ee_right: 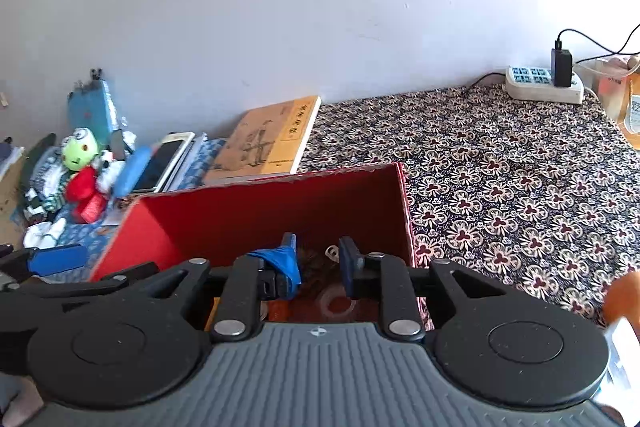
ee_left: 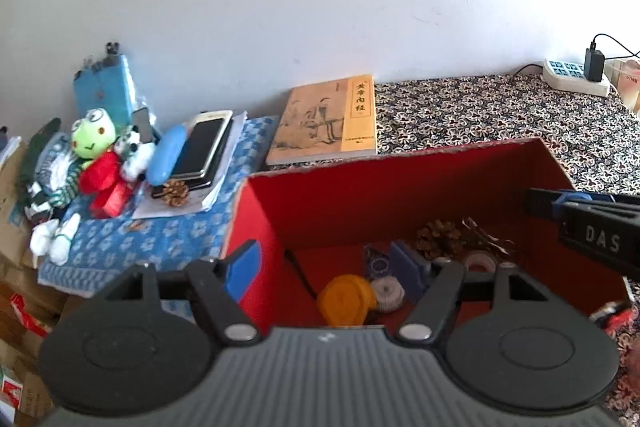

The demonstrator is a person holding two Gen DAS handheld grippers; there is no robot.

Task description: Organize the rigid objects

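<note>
Pinecone (ee_left: 175, 191) lies loose on papers beside the stacked phones (ee_left: 204, 147), up-left of the left gripper (ee_left: 334, 263), which is the nearer one; its fingers stand wide, empty, straddling the near-left corner of the red cardboard box (ee_left: 320, 195). Box holds a yellow lid (ee_left: 346, 299), tape rolls, a second pinecone (ee_left: 438, 237). Right gripper (ee_right: 318, 261) hangs over the box, fingers narrowly parted, nothing between them. Book (ee_left: 324, 121) lies flat behind the box.
</note>
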